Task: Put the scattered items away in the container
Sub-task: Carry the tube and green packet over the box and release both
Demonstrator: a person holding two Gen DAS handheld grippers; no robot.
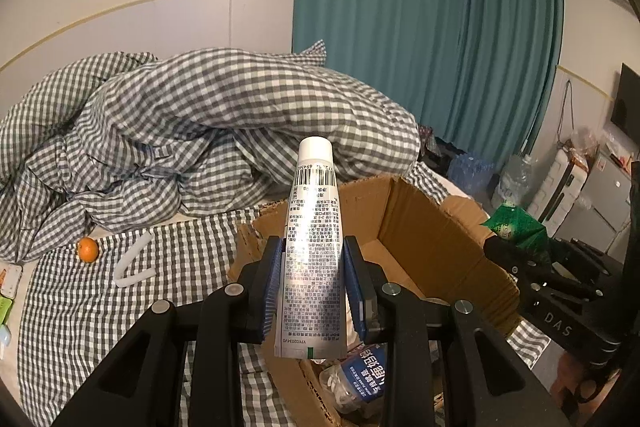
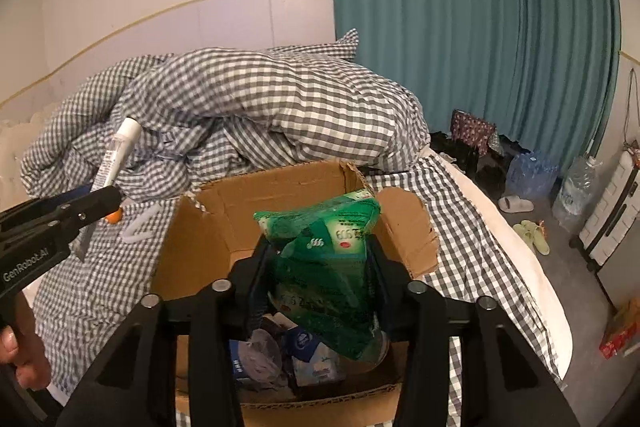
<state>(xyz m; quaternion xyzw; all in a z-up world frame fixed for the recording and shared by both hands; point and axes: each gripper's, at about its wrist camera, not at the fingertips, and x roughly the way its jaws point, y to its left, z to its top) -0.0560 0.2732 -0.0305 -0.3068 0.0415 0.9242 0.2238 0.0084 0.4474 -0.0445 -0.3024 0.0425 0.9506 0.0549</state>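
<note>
My left gripper (image 1: 313,259) is shut on a silver tube with a white cap (image 1: 313,247), held upright over the near left rim of the open cardboard box (image 1: 412,215). It also shows in the right wrist view (image 2: 116,155). My right gripper (image 2: 318,267) is shut on a green plastic packet (image 2: 328,259), held over the box (image 2: 224,215). The packet and right gripper appear at the right in the left wrist view (image 1: 516,227). Inside the box lie a blue-labelled bottle (image 1: 360,375) and several packets (image 2: 304,351).
The box stands on a bed with a grey checked sheet (image 1: 100,307). A small orange (image 1: 88,249) and a white bent strip (image 1: 132,267) lie on the sheet left of the box. A bunched checked duvet (image 1: 224,107) lies behind. Floor clutter and a teal curtain (image 2: 480,27) are at the right.
</note>
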